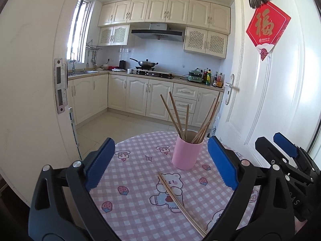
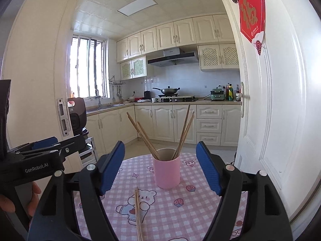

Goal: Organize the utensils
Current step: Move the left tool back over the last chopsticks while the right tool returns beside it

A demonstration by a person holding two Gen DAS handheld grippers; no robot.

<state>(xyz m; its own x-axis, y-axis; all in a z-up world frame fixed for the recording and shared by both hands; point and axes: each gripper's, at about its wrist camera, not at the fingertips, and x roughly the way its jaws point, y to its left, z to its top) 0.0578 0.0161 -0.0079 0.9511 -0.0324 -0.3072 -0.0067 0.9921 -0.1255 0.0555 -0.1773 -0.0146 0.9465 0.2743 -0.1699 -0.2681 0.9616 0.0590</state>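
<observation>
A pink cup (image 1: pixel 186 153) (image 2: pixel 166 169) stands upright on the round table with the pink checked cloth (image 1: pixel 136 200) (image 2: pixel 170 217); several wooden chopsticks (image 1: pixel 176 114) (image 2: pixel 185 128) lean out of it. A loose pair of chopsticks (image 1: pixel 176 199) (image 2: pixel 138 214) lies flat on the cloth, nearer than the cup. My left gripper (image 1: pixel 161 163) is open, its blue pads wide apart on either side of the cup and pair, touching neither. My right gripper (image 2: pixel 160 167) is open too, with nothing held. Each gripper shows at the edge of the other's view.
The table's far edge drops off to a tiled kitchen floor (image 1: pixel 124 122). A white door (image 1: pixel 270 92) with a red paper sign (image 1: pixel 267 25) stands open close on the right. A door frame (image 1: pixel 40 80) is on the left. A hand (image 2: pixel 12 200) holds the left tool.
</observation>
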